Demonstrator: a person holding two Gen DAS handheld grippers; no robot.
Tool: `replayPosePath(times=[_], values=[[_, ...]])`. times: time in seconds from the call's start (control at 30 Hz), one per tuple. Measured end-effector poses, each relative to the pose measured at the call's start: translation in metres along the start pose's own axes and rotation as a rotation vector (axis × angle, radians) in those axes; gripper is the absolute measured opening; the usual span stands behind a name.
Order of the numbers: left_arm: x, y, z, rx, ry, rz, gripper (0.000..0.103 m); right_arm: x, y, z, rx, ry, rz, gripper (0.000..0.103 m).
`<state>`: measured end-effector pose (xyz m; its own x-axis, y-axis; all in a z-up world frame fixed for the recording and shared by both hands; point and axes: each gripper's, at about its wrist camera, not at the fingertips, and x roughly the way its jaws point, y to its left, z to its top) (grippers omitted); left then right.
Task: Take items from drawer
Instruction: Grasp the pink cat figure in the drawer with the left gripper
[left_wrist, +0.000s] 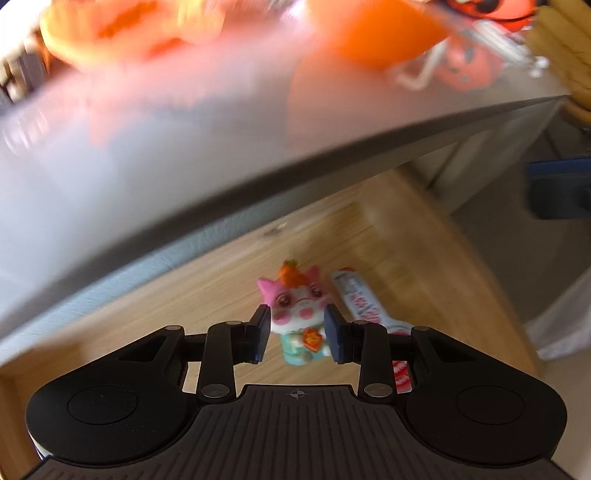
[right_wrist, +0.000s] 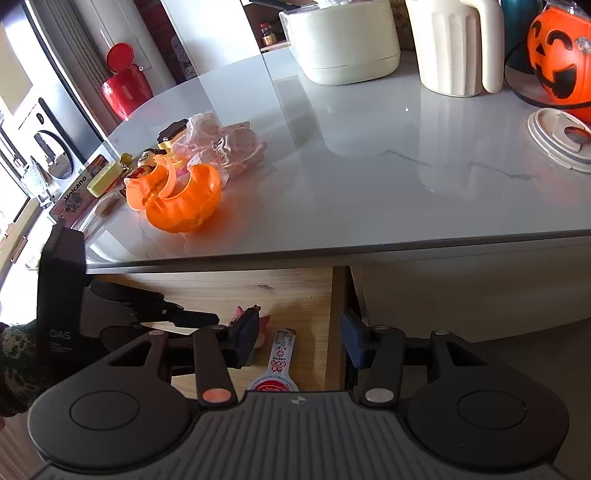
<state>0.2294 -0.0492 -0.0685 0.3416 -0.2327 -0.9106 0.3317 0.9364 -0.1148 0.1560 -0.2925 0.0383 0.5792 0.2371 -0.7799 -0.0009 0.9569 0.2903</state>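
A pink-and-white cat toy (left_wrist: 298, 314) with an orange topknot stands in the open wooden drawer (left_wrist: 207, 295). My left gripper (left_wrist: 297, 334) is shut on it, one pad against each side of its body. A white-and-red tube (left_wrist: 364, 306) lies just right of the toy on the drawer floor. In the right wrist view my right gripper (right_wrist: 299, 343) hangs open over the drawer (right_wrist: 221, 291), with the tube (right_wrist: 280, 360) below its gap. The toy's pink ears (right_wrist: 236, 313) peek out behind its left finger.
The grey marble countertop (right_wrist: 369, 166) overhangs the drawer. On it lie orange pumpkin halves (right_wrist: 181, 199), a pink wrapped bag (right_wrist: 225, 147), small figures, a white appliance (right_wrist: 343, 40), a cream jug (right_wrist: 454, 44), a lid (right_wrist: 557, 140) and a jack-o'-lantern bucket (right_wrist: 554, 62).
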Motion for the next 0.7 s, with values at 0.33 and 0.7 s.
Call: replayPosePath(times=[0.33,0.7], values=[[0.022,-0.015,0.004,-0.035,0.024,-0.037,0.044,0.004,0.006,-0.001,-0.030,0.011,-0.011,0.049],[0.000,-0.007,-0.009,0.042,0.100,-0.057,0.038,0.021,0.020,-0.009,-0.130,0.069,-0.088,0.052]])
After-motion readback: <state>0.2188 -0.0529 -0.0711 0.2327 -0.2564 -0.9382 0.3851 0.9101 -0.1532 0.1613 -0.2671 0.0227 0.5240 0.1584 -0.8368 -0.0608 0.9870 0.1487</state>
